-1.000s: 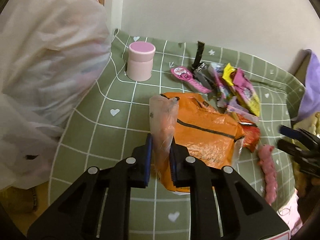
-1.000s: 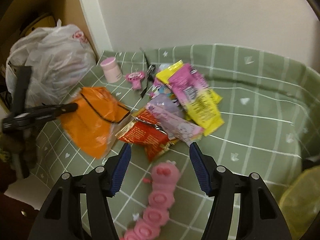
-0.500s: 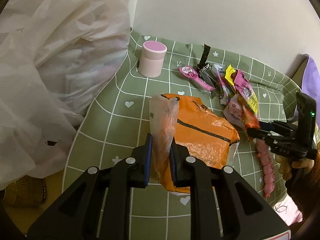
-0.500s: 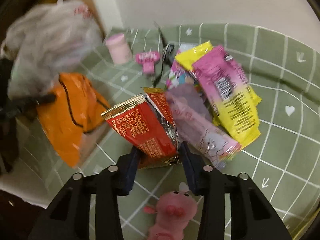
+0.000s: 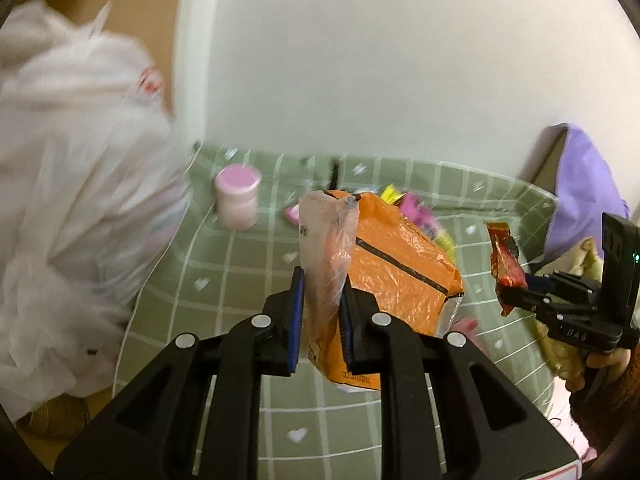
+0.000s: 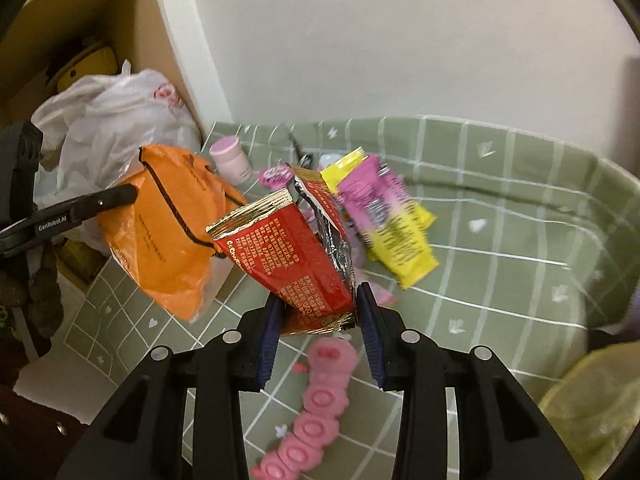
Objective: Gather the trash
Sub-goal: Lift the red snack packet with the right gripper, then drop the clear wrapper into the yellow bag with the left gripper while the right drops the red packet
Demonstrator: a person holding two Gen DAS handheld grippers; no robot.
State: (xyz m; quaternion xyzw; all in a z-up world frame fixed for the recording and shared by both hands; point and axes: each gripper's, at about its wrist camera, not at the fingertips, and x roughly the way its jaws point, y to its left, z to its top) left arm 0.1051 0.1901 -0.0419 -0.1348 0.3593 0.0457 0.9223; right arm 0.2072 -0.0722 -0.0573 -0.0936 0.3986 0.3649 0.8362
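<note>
1. Red foil wrapper [image 6: 296,264] pinched at its lower end between the right gripper [image 6: 320,320] pads, lifted above the cloth; crinkled, torn open at the top, silver lining showing, gold crimped edges. In the left wrist view the same wrapper [image 5: 506,264] sticks up from the right gripper [image 5: 520,292].
2. The right gripper's jaws closed onto the wrapper within the last second; pads press both its sides.
3. Orange plastic bag [image 5: 396,272] hangs from the left gripper [image 5: 320,320], jaws nearly together, clamping a bunched translucent handle strip. Thin, wrinkled film with a black line across it. The right wrist view shows the bag [image 6: 168,236] sagging, its bottom at or just above the cloth; cannot tell if it touches.
4. Behind the wrapper: pile of glossy pink and yellow snack packets [image 6: 392,220], blurred, partly hidden by the wrapper.
5. Pink segmented caterpillar toy [image 6: 316,404] lies on the cloth under the right gripper, rubbery looking.
6. Pale pink cylindrical jar [image 5: 237,196] upright near the back left, apart from the bag.
7. Small pink hairbrush [image 6: 274,174] beside the jar, mostly blocked.
8. Green grid tablecloth [image 6: 500,280] with white hearts, soft, rumpled at its edge.
9. White crumpled plastic bag [image 5: 80,184] bulks at the left, off the cloth.
10. Purple fabric [image 5: 584,188] at far right.
</note>
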